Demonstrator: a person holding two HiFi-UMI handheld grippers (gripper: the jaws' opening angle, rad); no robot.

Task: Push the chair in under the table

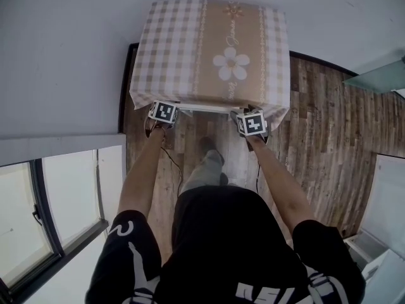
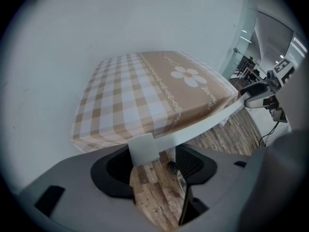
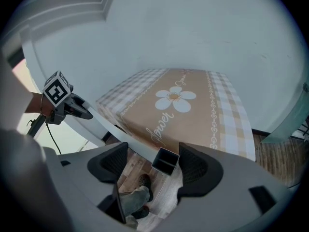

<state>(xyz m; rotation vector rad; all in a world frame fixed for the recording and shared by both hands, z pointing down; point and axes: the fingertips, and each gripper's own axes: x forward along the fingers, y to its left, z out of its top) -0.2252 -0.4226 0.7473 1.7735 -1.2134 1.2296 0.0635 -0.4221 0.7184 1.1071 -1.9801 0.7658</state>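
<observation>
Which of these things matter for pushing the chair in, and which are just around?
Job: chair's white rail, cloth-covered table, left gripper, right gripper, both open around the rail's ends.
Just around: window, wooden floor, wall.

Chair (image 1: 204,107): only the white top rail shows; seat and legs are hidden under the checked cloth (image 1: 183,49), which also covers the surface and its legs. Head view: jaws of left gripper (image 1: 164,111) and right gripper (image 1: 251,121) are hidden beneath their marker cubes. Person's legs are mostly hidden by the torso.
</observation>
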